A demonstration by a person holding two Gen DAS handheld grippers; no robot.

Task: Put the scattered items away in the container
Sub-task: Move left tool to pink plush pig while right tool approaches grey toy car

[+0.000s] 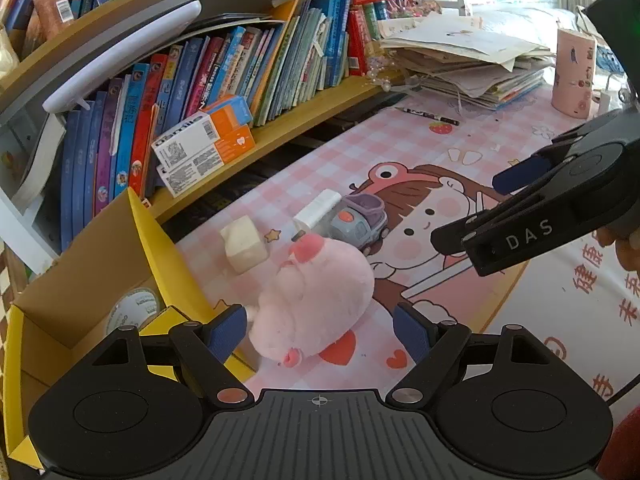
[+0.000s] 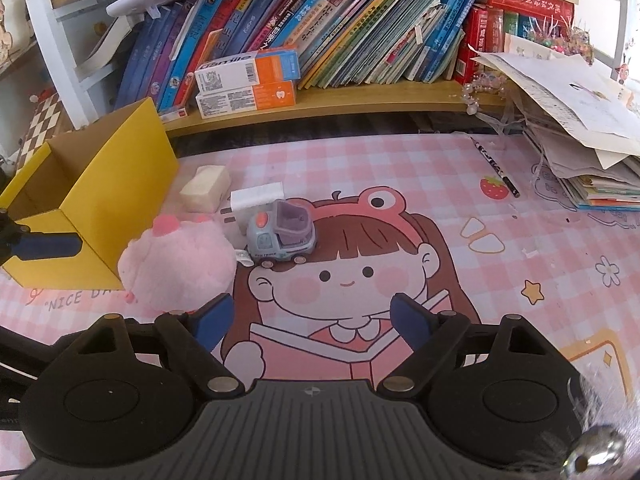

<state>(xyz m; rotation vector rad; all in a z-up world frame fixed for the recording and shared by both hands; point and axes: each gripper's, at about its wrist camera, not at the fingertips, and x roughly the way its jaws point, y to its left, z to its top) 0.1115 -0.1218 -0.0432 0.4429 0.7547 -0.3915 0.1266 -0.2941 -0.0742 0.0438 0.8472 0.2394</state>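
A pink plush toy (image 1: 320, 296) lies on the pink desk mat beside the yellow cardboard box (image 1: 80, 280). My left gripper (image 1: 320, 334) is open, its fingers on either side of the plush's near end, not closed on it. Behind the plush are a grey-purple toy truck (image 1: 360, 220), a white plug (image 1: 316, 210) and a cream block (image 1: 244, 246). A white tape roll (image 1: 134, 310) lies inside the box. My right gripper (image 2: 310, 320) is open and empty above the mat; the plush (image 2: 180, 260) is at its left, the truck (image 2: 280, 234) ahead.
A low wooden shelf of books (image 2: 320, 32) with toothpaste boxes (image 2: 248, 80) runs along the back. A paper stack (image 2: 580, 120) and a pencil (image 2: 496, 168) are at the right. A pink cup (image 1: 572, 76) stands far right. The mat's front edge (image 1: 508, 300) is near.
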